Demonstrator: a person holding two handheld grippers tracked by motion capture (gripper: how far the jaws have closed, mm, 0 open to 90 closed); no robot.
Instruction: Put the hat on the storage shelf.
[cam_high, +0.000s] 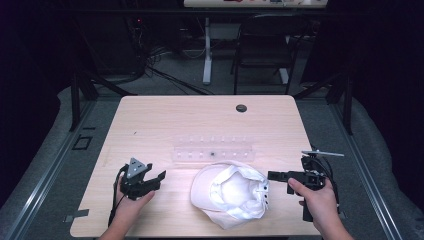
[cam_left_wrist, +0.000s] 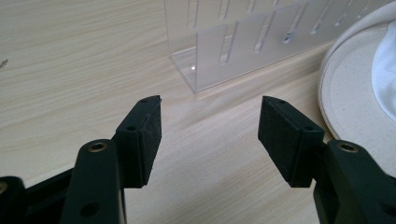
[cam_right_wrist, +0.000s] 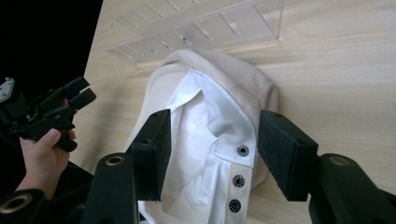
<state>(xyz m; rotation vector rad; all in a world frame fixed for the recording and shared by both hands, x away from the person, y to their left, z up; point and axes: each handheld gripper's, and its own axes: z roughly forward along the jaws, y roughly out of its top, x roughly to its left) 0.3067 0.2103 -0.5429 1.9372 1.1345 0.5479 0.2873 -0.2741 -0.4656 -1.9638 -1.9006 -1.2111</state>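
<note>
Two grippers | left gripper (cam_high: 159, 176): jaws wide, empty | right gripper (cam_right_wrist: 211, 144): jaws wide, astride snap strap of cream fabric cap (cam_high: 227, 192) near worktop (cam_high: 150, 120) front edge

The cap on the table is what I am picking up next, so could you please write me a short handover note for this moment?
Left gripper: open, holding nothing, low over the table left of the cap.
Right gripper: open, jaws either side of the cap's snap strap, not closed on it.
Cap: upside down, white lining up, near the front edge, just in front of the clear slotted rack.
Done: right gripper lined up at the strap.
Left: probably close on the strap and lift; the left gripper has yet to engage.
</note>
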